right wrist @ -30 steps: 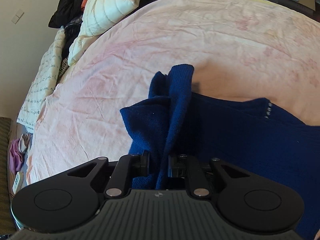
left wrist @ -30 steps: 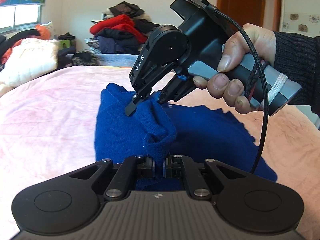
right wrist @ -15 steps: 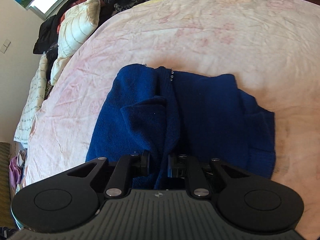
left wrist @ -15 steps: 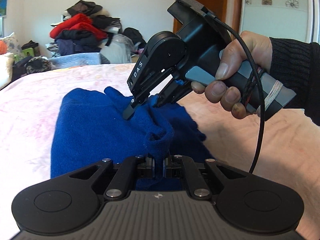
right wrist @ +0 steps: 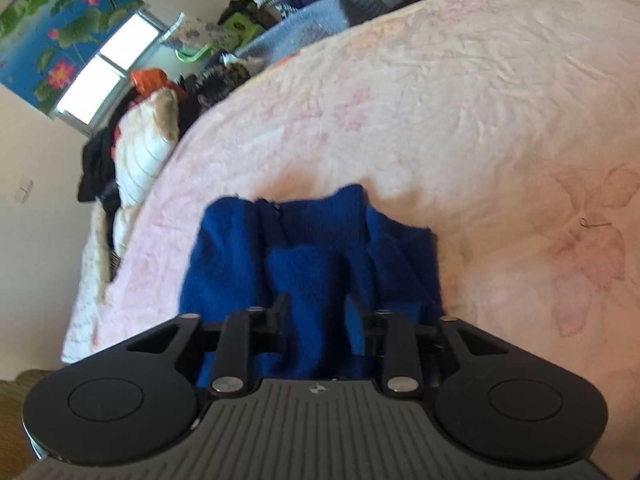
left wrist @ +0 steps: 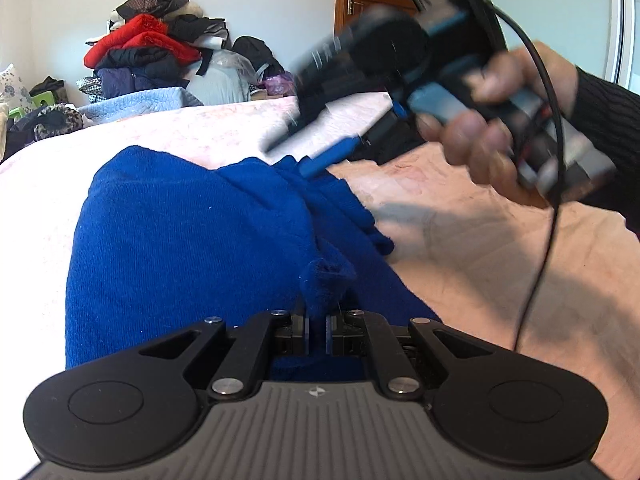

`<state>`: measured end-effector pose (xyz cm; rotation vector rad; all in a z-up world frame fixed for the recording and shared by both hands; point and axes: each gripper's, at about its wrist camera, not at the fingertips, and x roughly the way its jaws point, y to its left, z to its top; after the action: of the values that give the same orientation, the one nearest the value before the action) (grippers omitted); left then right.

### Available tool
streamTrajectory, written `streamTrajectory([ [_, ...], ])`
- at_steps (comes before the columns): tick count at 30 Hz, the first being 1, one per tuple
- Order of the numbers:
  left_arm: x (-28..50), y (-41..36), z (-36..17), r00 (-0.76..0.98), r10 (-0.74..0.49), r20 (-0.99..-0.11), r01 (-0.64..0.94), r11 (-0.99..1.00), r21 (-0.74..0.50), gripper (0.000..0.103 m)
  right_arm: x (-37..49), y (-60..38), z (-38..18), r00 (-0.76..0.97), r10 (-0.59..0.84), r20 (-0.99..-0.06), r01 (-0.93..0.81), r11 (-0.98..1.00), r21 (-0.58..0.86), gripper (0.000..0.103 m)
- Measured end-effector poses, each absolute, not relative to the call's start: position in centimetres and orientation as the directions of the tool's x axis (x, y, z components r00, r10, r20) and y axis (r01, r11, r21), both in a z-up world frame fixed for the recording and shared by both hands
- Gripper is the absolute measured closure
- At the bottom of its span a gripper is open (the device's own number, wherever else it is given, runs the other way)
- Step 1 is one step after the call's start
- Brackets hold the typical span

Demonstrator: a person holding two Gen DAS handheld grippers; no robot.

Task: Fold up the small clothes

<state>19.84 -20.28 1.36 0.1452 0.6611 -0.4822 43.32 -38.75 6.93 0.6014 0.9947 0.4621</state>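
Knitwear of one kind only: a single blue sweater (left wrist: 180, 240), soft and fuzzy in a fine knit, lies folded in a rough rectangle on the pink bedspread (left wrist: 460, 248), whose plush surface is creased and printed with faint flowers. The left gripper (left wrist: 316, 334), black plastic with two ribbed pads, is clamped tight on a bunched tuft of the sweater's near edge. The right gripper (right wrist: 316, 316) hangs over the same garment with its jaws opening; blue knit shows in the gap between them, but the pads stand clear of it. In the left wrist view that gripper appears blurred at the far right, one of its fingers (left wrist: 332, 156) blue and just above the sweater's far fold, held by a hand (left wrist: 492, 120) with a dark ribbed sleeve (left wrist: 604, 120). Far left, a pile of clothes (left wrist: 152, 52), red and black, heaps against the wall
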Motion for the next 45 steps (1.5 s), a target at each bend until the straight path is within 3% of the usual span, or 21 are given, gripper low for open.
streamTrajectory([
  [2, 19.9, -20.1, 1.5, 0.685, -0.386, -0.618, 0.474, 0.88, -0.025, 0.096, 44.4, -38.0, 7.0, 0.463, 0.634, -0.62, -0.105, 0.734, 0.671, 0.056],
  [15, 19.8, -19.8, 1.5, 0.682, -0.393, -0.617, 0.481, 0.876, -0.027, 0.096, 49.5, -31.6, 6.2, 0.339, 0.519, -0.784, -0.248, 0.854, 0.458, 0.038],
  [18, 19.9, -20.0, 1.4, 0.677, -0.393, -0.622, 0.48, 0.876, -0.031, 0.096, 49.0, -31.7, 5.8, 0.314, 0.527, -0.79, -0.277, 0.846, 0.455, 0.068],
  [19, 20.0, -20.1, 1.5, 0.677, -0.392, -0.622, 0.481, 0.876, -0.028, 0.096, 48.9, -31.8, 5.8, 0.297, 0.54, -0.787, -0.282, 0.838, 0.468, 0.088],
  [20, 20.0, -20.1, 1.6, 0.678, -0.391, -0.622, 0.482, 0.876, -0.025, 0.096, 48.8, -31.9, 5.8, 0.29, 0.555, -0.78, -0.283, 0.828, 0.484, 0.091],
  [30, 19.9, -21.5, 2.1, 0.681, -0.42, -0.6, 0.516, 0.857, -0.014, 0.096, 47.4, -34.6, 10.2, 0.388, 0.594, -0.705, -0.335, 0.803, 0.492, 0.092],
  [35, 19.6, -23.5, 0.0, 0.682, -0.377, -0.627, 0.547, 0.832, 0.096, 0.096, 48.4, -38.1, 5.4, 0.389, 0.533, -0.751, -0.155, 0.842, 0.517, 0.095],
  [41, 20.0, -23.8, 0.0, 0.678, -0.384, -0.627, 0.554, 0.828, 0.091, 0.096, 46.7, -39.6, 6.5, 0.506, 0.61, -0.609, -0.165, 0.762, 0.626, 0.097],
  [45, 19.6, -24.2, -0.5, 0.687, -0.376, -0.622, 0.568, 0.812, 0.137, 0.093, 47.4, -39.3, 5.2, 0.485, 0.53, -0.695, -0.119, 0.828, 0.548, 0.096],
])
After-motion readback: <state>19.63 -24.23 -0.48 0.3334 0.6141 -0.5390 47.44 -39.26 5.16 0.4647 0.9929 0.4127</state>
